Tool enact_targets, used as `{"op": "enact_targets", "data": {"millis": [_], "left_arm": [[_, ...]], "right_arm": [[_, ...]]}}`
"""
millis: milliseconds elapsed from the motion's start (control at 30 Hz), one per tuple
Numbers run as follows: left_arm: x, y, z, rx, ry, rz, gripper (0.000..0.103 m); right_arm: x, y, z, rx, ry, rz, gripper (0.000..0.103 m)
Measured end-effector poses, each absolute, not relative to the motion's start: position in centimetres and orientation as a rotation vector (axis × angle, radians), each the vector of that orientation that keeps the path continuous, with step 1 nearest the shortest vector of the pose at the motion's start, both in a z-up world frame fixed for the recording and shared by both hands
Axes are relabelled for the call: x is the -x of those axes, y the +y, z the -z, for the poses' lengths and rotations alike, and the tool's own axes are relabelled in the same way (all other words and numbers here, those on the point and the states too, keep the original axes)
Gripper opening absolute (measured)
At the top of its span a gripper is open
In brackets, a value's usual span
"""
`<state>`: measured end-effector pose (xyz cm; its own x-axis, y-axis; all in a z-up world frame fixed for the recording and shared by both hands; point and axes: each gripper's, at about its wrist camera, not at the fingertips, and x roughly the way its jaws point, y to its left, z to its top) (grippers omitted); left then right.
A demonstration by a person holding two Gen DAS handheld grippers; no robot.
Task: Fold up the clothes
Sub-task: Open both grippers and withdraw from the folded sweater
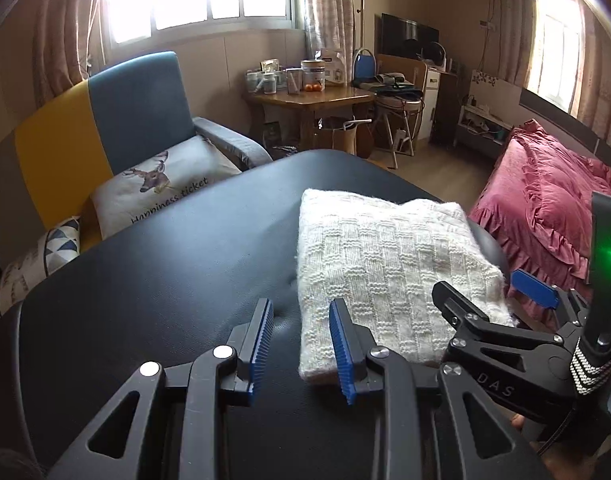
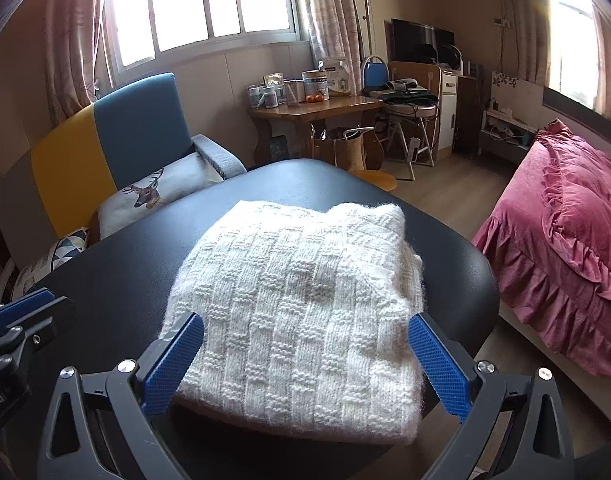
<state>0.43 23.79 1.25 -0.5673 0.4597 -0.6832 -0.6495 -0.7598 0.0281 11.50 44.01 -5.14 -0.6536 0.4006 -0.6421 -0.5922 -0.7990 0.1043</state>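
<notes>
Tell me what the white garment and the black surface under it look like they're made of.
White garment: chunky knit, probably wool or acrylic yarn; raised basket-weave blocks and a fuzzy halo along the edges. Matte.

Black surface: looks like smooth leather or vinyl over padding; soft sheen from the window light, a small dimple and rounded edges. Real or faux, I can't tell.

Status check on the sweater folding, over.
Left gripper open, empty. Right gripper open wide, empty. White knit sweater folded on black table. Nothing in the way.
</notes>
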Motion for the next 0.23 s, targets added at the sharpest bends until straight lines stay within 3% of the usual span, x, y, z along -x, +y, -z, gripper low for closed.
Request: {"op": "enact_targets", "data": {"millis": [233], "left_arm": [[-0.67,23.77,-1.46,0.907,0.321,-2.283,0.029]], "right_arm": [[-11.30,43.82,5.39,0.846,0.402,-2.408,0.103]]}}
